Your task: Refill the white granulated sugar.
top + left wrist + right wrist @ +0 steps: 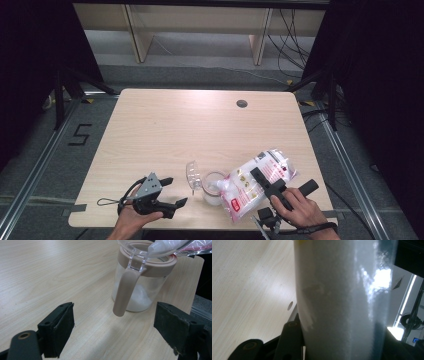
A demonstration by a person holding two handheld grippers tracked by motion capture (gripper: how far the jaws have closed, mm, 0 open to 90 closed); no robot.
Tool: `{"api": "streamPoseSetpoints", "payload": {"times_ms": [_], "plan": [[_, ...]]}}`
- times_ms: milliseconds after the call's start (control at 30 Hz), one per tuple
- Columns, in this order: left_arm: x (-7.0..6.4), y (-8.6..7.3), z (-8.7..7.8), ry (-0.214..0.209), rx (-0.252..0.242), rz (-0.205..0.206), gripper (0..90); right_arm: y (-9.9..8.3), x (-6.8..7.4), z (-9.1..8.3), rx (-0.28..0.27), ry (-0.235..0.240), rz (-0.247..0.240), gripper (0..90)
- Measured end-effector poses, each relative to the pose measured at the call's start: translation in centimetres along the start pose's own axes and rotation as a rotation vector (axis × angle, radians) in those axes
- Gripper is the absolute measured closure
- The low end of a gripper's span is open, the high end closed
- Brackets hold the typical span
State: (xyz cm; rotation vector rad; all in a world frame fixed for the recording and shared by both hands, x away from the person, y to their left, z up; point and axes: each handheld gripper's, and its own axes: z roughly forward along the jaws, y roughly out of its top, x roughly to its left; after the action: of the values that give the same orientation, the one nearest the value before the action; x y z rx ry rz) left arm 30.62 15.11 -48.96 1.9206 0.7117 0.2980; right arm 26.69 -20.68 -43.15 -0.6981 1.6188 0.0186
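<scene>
A clear jar [214,189] with a beige rim holds some white granules and stands near the table's front edge. Its clear lid [192,172] is swung open to the left. My right gripper [257,176] is shut on a plastic bag [257,182] of white granules, tilted with its lower corner over the jar's mouth. In the right gripper view the bag [342,300] sits between the jaws of that gripper [339,345]. My left gripper [175,191] is open to the jar's left, nothing in it. The left gripper view faces the jar [140,290], its beige latch [123,292] hanging down, between the gripper's [115,325] spread jaws.
The light wooden table [165,130] has a round cable hole [242,103] at the back right. Beyond its far edge are grey floor, wooden furniture legs and loose cables. Dark curtains hang on both sides.
</scene>
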Motion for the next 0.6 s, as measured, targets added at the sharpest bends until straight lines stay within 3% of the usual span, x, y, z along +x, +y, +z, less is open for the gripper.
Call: {"api": "streamPoseSetpoints", "payload": {"times_ms": [300, 333, 600], "plan": [[0.00, 0.00, 0.00, 0.000, 0.000, 0.001, 16.1, -0.08, 0.08, -0.02, 0.004, -0.007, 0.007, 64.3], [-0.14, -0.04, 0.02, 0.002, 0.003, -0.026, 16.1, -0.08, 0.02, -0.03, 0.003, -0.002, 0.005, 64.3], [-0.13, -0.05, 0.02, 0.003, -0.001, -0.023, 16.1, -0.06, 0.09, 0.00, -0.001, -0.006, 0.002, 64.3]]}}
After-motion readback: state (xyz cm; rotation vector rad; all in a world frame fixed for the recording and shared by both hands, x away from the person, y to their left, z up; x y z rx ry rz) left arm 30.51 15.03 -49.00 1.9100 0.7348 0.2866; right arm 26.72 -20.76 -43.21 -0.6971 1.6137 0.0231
